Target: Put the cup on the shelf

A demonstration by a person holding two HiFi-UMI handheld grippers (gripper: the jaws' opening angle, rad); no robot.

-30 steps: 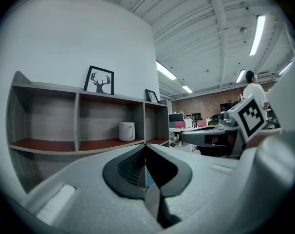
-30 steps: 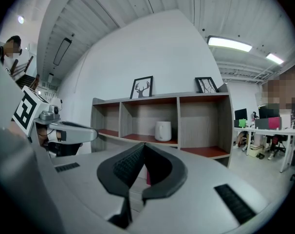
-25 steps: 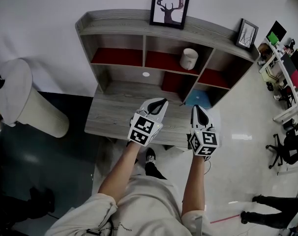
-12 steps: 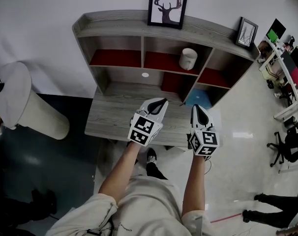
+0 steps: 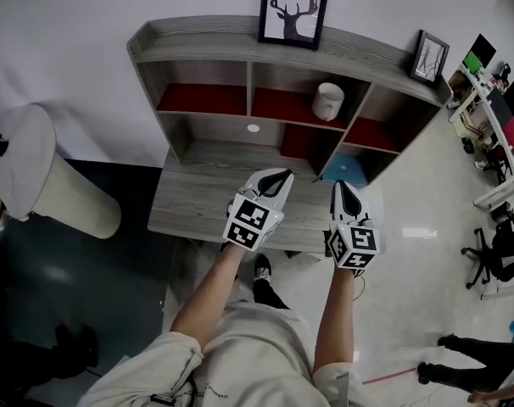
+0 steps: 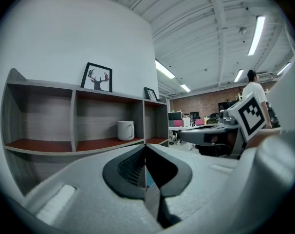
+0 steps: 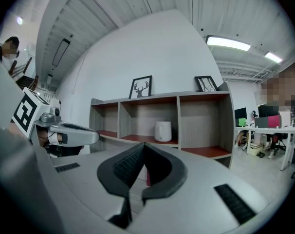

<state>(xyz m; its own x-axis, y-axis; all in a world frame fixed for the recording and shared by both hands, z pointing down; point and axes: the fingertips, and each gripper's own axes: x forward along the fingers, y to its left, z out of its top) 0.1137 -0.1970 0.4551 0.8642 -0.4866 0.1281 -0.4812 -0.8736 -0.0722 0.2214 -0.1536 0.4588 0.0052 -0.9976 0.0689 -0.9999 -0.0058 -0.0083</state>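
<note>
The cup stands upright in the middle bay of the shelf, on the red board, at about 1 o'clock from the two grippers. It is apart from both side walls. The left gripper view shows its handle on the right side of its body.

Above it, a framed deer picture stands on the shelf's top board at 12 o'clock. A smaller frame stands at 2 o'clock.

The left gripper and right gripper hang side by side over the front edge of the desk, well apart from the cup. Each gripper's own view shows the jaws pressed together with nothing between them.

Judging by this, the placing looks done, and what is left is to stay clear. The grippers should come away low and straight back toward 6 o'clock, without swinging up into the bay. If the cup needs a nudge, the jaws should be spread before going in, and should approach the body rather than the handle.

A blue thing in the lower right bay is too cramped to identify. The grippers cover part of the desk's front edge, and the person's hands are hidden beneath the gripper bodies. How deep the cup sits in the bay is hard to judge.
</note>
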